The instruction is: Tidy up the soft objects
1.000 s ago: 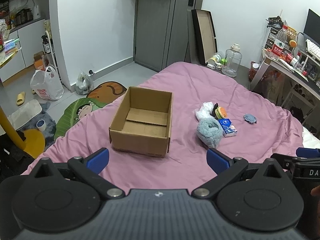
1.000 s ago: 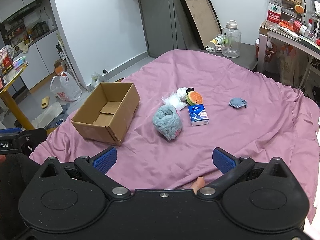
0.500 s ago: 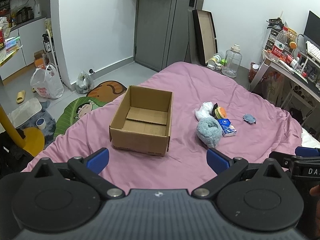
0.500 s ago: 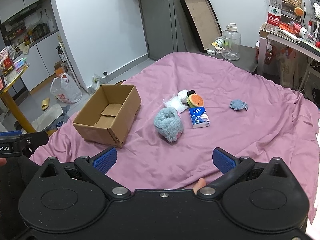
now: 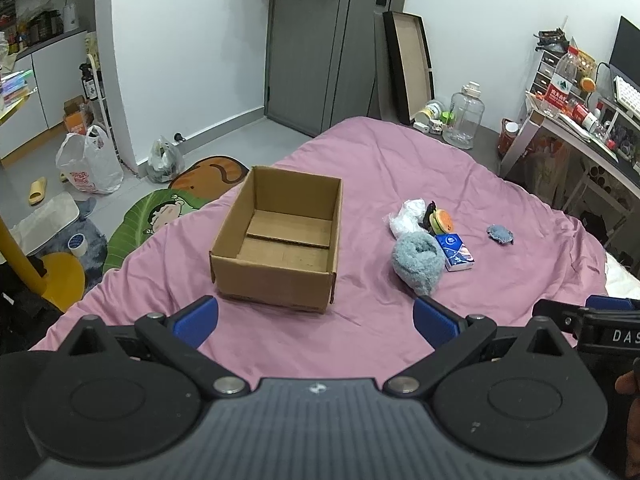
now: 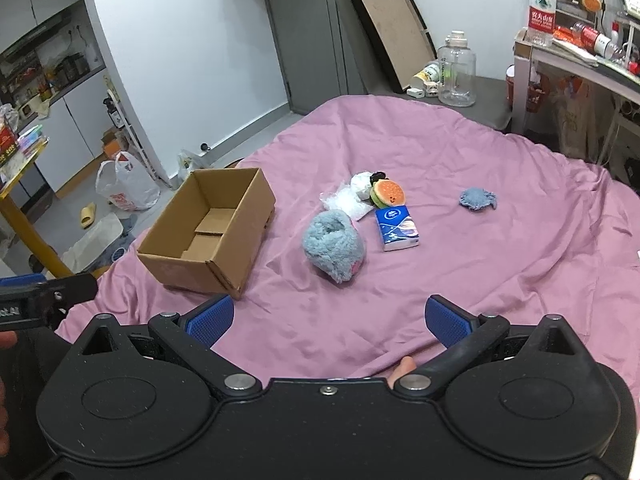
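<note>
An open cardboard box (image 5: 280, 236) (image 6: 208, 232) stands empty on the pink bed cover. To its right lie a fluffy blue-grey plush (image 5: 418, 262) (image 6: 334, 246), a blue tissue pack (image 5: 458, 252) (image 6: 398, 227), a burger-shaped toy (image 5: 442, 220) (image 6: 388, 194), a white soft bundle (image 5: 406, 218) (image 6: 352, 200) and a small blue knitted piece (image 5: 500, 235) (image 6: 476, 199). My left gripper (image 5: 316, 318) hovers open near the bed's front edge, short of the box. My right gripper (image 6: 330, 320) is open too, short of the plush. Neither holds anything.
The bed cover (image 5: 380, 168) drops off on the left to a floor with mats (image 5: 160, 216), plastic bags (image 5: 90, 166) and a yellow stand (image 5: 16, 256). A desk (image 6: 580, 60) with bottles stands at the right. A big clear jug (image 6: 456, 70) and a leaning frame (image 6: 394, 24) sit beyond the bed.
Both views shifted only slightly; the right gripper has eased a little back and up from the objects. Nothing on the bed has moved, and both grippers stay open.
</note>
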